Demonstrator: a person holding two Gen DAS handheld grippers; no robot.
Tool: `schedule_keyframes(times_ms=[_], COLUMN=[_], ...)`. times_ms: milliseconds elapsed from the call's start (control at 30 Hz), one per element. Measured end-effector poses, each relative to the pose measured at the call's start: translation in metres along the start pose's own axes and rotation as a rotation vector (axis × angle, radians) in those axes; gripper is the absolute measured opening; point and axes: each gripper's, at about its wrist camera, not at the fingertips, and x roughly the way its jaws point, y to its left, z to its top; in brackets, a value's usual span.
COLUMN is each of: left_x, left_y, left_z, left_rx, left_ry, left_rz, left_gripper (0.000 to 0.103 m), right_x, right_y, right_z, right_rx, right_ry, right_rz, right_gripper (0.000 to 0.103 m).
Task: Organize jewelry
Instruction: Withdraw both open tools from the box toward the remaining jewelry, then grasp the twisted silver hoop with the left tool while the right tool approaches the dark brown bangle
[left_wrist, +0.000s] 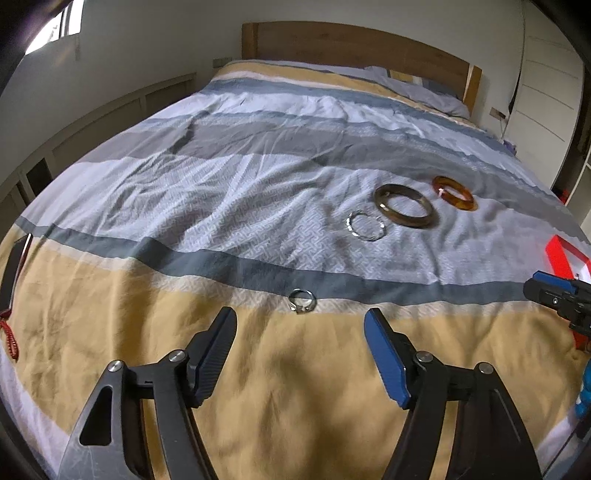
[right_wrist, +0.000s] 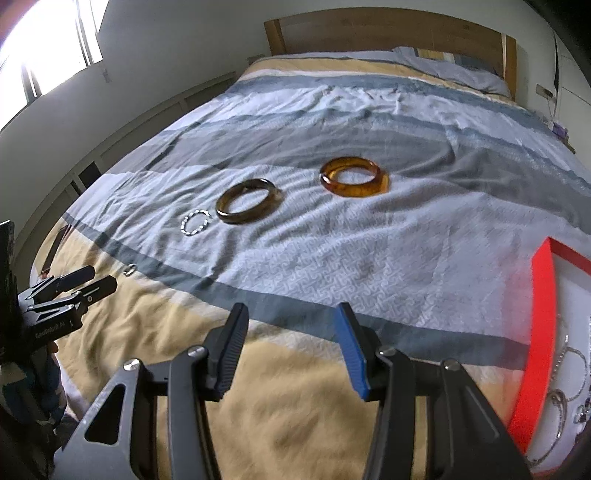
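On the striped bedspread (left_wrist: 221, 206) lies a small silver ring (left_wrist: 300, 308), just beyond the tips of my left gripper (left_wrist: 301, 315), which is open and empty. Farther off to the right are a twisted silver bracelet (left_wrist: 351, 225), a dark brown bangle (left_wrist: 406, 221) and an amber bangle (left_wrist: 458, 201). In the right wrist view my right gripper (right_wrist: 291, 310) hangs open and empty over the bedspread (right_wrist: 406, 258). The amber bangle (right_wrist: 354, 192), brown bangle (right_wrist: 240, 219), silver bracelet (right_wrist: 184, 223) and ring (right_wrist: 130, 270) lie ahead and to its left. My left gripper (right_wrist: 99, 280) shows at the left edge.
A red box (right_wrist: 535, 332) with a white inside holding chains (right_wrist: 569, 369) sits on the bed at the right; its corner (left_wrist: 557, 258) shows beside my right gripper (left_wrist: 535, 284). A red coiled cord (left_wrist: 9, 339) hangs at the bed's left edge. A wooden headboard (left_wrist: 351, 40) stands at the far end.
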Motion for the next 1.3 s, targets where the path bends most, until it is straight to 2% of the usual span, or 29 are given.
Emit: schedule_keyframes(times_ms=[333, 467, 633, 767, 900, 1100, 1300], left_x=[0.017, 0.025, 0.044, 0.065, 0.085, 0.104, 0.113], left_y=[0.001, -0.006, -0.017, -0.024, -0.030, -0.035, -0.040], left_z=[0.004, 0.022, 0.052, 0.069, 0.074, 0.077, 0.079], left_rx=[-0.003, 0.021, 0.027, 0.029, 0.032, 0.029, 0.039], left_ry=[-0.003, -0.010, 0.006, 0.050, 0.105, 0.159, 0.177], left_rz=[-0.022, -0.051, -0.094, -0.101, -0.093, -0.067, -0.038], left_gripper=[0.065, 0.065, 0.056, 0.049, 0.041, 0.039, 0.034], right_x=[0.028, 0.041, 0.058, 0.067, 0.074, 0.078, 0.081], right_y=[0.005, 0.011, 0.018, 0.020, 0.012, -0.021, -0.043], right_z=[0.008, 0.019, 0.041, 0.056, 0.065, 0.068, 0.071], right_rx=[0.000, -0.005, -0.009, -0.007, 0.003, 0.073, 0.128], right_ry=[0.010, 0.007, -0.006, -0.022, -0.033, -0.043, -0.050], right_rz=[0.042, 0.053, 0.072, 0.078, 0.068, 0.029, 0.011], right_gripper=[0.047, 0.047, 0.046, 0.046, 0.046, 0.046, 0.046])
